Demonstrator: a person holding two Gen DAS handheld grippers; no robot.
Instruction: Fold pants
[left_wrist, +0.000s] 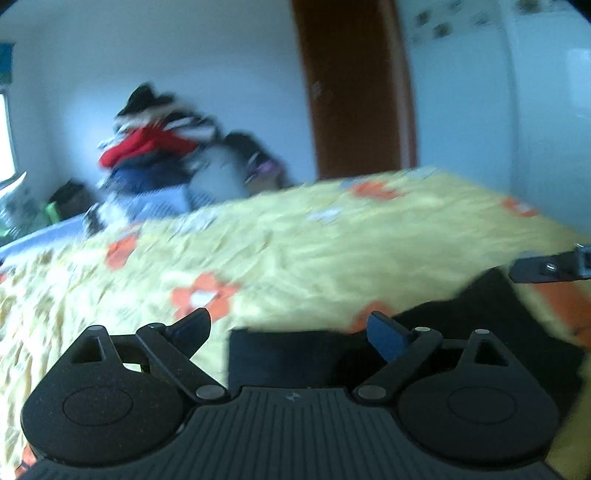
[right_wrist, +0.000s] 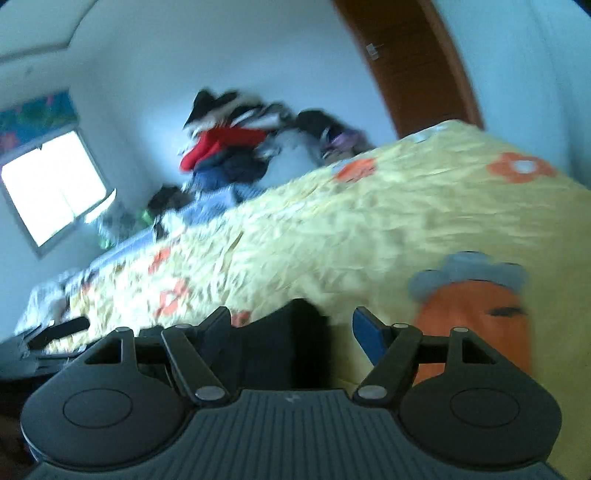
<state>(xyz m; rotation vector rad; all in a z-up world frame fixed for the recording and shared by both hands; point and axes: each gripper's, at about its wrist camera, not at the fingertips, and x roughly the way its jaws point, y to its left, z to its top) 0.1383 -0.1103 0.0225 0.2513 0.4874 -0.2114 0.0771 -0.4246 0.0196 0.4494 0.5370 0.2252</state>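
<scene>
My left gripper (left_wrist: 290, 332) and right gripper (right_wrist: 291, 328) both gaped wide, gripping nothing, above the dark pants (left_wrist: 295, 358) lying on the yellow flowered bedspread (left_wrist: 314, 251).

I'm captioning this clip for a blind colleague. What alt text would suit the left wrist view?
The open left gripper hovers over dark pants lying on a yellow bedspread with orange flowers. The tip of the right gripper pokes in at the right edge. Behind the bed, blurred, a pile of clothes sits against a white wall, beside a brown door.
</scene>
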